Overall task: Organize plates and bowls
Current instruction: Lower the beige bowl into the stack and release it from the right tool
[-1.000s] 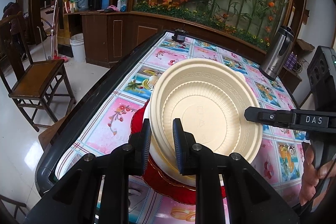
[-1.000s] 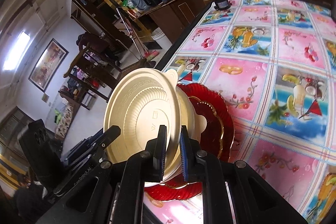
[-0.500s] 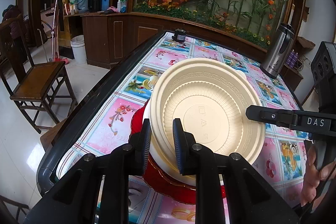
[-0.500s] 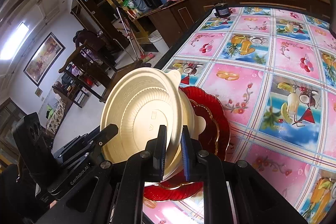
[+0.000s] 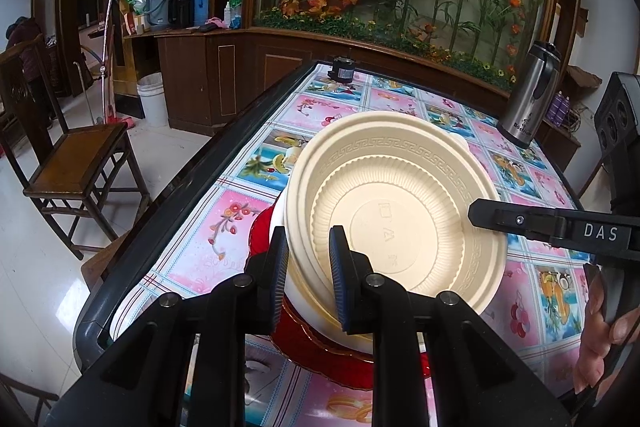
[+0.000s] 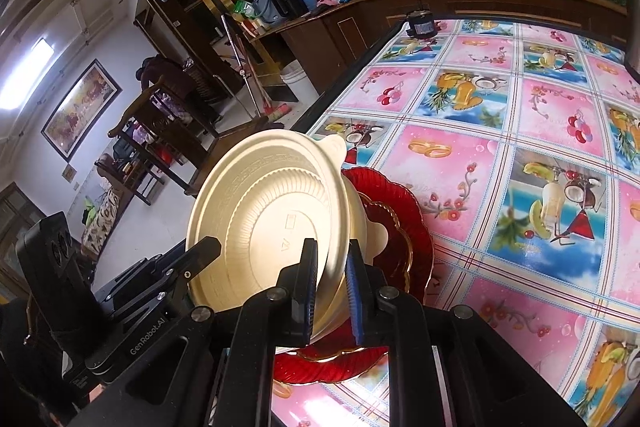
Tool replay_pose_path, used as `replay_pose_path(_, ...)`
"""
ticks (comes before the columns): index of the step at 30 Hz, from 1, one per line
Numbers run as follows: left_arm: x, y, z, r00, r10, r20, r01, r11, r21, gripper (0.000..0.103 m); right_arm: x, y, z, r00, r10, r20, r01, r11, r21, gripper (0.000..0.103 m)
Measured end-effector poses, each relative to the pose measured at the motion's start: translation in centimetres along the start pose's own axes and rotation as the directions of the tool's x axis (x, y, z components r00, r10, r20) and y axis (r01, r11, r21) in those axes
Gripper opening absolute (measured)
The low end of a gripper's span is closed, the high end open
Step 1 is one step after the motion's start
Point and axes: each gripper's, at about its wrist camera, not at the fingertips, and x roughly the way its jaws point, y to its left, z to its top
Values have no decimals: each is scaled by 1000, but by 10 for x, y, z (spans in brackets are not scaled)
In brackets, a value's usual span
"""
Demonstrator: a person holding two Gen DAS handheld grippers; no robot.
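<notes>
Only the left wrist view shows the steel thermos (image 5: 530, 93) on the table (image 5: 320, 111), far right of the left tongs (image 5: 308, 269), plus fingers (image 5: 600, 339) gripping the right tool's handle. The right wrist view alone shows the framed picture (image 6: 80, 107), far left. Both tongs angle downward. The left pinches the cream bowl (image 5: 400, 211), tilted over the red plate (image 5: 340, 359); the right tongs (image 6: 332, 293) straddle its opposite rim, pads touching it.
</notes>
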Motion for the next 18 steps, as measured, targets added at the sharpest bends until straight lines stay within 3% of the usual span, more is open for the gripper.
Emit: replay_pose_path(18,-7,-10,-3,996,72,48,-75,995,62,18,-4,3,-3,1000,-15,7,15,1000,-18,15)
